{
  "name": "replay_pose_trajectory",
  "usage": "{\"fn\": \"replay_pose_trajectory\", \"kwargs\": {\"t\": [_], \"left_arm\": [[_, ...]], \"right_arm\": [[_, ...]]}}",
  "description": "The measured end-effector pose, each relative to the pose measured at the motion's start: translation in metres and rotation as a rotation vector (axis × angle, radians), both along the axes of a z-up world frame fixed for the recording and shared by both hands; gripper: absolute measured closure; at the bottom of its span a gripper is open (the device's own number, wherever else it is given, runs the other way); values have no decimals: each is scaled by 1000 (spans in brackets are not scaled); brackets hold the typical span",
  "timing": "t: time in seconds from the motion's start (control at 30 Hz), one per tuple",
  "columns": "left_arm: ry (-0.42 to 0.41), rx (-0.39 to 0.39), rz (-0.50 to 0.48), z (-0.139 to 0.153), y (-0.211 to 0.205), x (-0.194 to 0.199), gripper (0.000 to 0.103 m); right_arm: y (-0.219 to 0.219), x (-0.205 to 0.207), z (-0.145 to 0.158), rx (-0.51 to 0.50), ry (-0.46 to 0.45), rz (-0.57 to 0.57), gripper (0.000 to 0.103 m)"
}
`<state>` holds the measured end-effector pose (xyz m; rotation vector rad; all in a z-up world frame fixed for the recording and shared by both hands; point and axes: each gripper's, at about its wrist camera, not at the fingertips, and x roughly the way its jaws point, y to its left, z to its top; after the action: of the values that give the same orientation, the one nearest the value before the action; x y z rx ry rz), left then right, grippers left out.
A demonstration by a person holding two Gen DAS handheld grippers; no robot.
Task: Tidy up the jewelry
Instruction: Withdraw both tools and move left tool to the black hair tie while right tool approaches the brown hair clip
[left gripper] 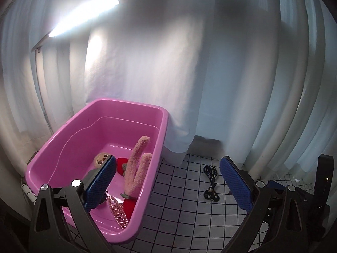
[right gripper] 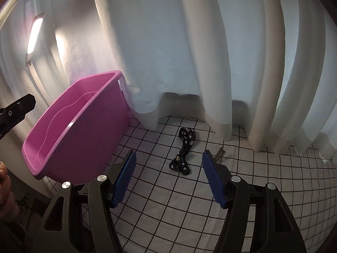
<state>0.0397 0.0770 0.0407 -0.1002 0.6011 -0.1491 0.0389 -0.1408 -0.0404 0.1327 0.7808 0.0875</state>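
Grid cloth [right gripper: 189, 200], white curtains [right gripper: 168, 42], lamp [left gripper: 84, 14]

Your left gripper [left gripper: 167, 168] gapes wide, empty, low in the frame; your right gripper [right gripper: 168, 164] stands part-open, empty.

Bare checked cloth [right gripper: 263, 189] lies open around the black headband [right gripper: 185, 149]; the pink tub [right gripper: 84, 143] walls off the left; curtains [right gripper: 210, 52] close the back.

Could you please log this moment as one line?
left tool open, empty | right tool open, empty | black hair tie on cloth | pink bin holds accessories
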Motion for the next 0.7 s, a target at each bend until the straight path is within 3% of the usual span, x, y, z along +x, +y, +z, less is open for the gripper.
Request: {"fn": "replay_pose_trajectory", "kwargs": {"t": [0.17, 0.27, 0.47, 0.7], "left_arm": [[86, -13, -137, -22, -62, 11, 7], [142, 18, -169, -44, -89, 22, 7], [256, 67, -134, -99, -115, 56, 7], [271, 146, -92, -153, -132, 99, 7]], "right_arm": [[-51, -18, -13, -6, 37, -112, 41], [-68, -18, -22, -3, 61, -142, 40], [-81, 6, -54, 15, 102, -153, 41], [-82, 51, -99, 18, 158, -145, 41]]}}
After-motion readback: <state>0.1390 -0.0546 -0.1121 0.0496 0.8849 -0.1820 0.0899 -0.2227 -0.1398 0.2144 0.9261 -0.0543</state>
